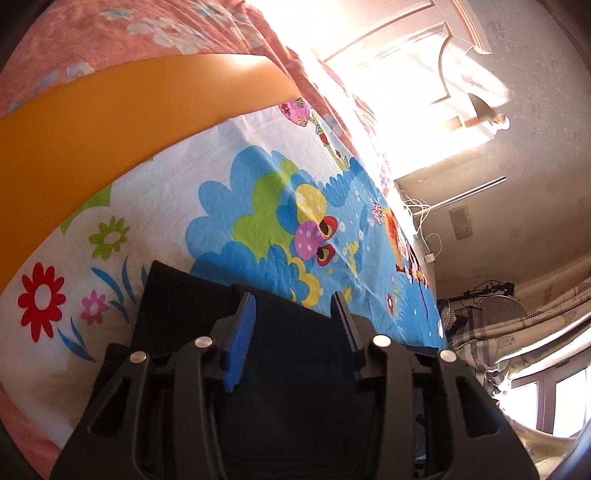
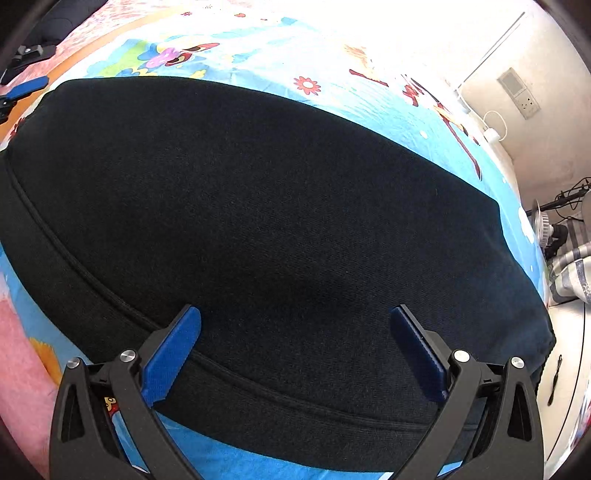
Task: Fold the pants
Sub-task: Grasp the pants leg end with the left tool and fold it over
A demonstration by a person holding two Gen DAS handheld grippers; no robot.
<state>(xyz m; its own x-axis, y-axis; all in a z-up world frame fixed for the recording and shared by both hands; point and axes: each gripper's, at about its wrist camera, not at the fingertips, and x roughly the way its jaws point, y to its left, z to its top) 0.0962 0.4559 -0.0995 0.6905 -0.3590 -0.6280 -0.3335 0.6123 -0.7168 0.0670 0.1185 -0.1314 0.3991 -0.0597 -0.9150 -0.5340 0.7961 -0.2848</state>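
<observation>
Pants [image 2: 266, 229], black and of a knit-looking cloth, lie flat on a cartoon-printed bedsheet [image 2: 369, 107] and fill most of the right wrist view; a stitched seam runs along their near edge. We see them again in the left wrist view as a dark folded slab [image 1: 236, 314] under that gripper, with one corner lying on the white, flowered part of the sheet.

Our right gripper [image 2: 295, 314] hovers over the near edge of the cloth with its blue pads [image 2: 171, 354] set wide apart, nothing between them but the fabric surface below. Our left gripper [image 1: 295, 306] has its pads [image 1: 240, 343] parted at a narrower gap above the dark cloth; we see no cloth pinched between them.

Beyond the sheet, an orange board [image 1: 92, 129] lies across a pink floral bedspread [image 1: 110, 33]. To the right stand a sunlit window [image 1: 388, 85], a wall socket [image 2: 521, 98] with a white charger cable [image 2: 493, 127], and patterned curtains [image 1: 535, 321].
</observation>
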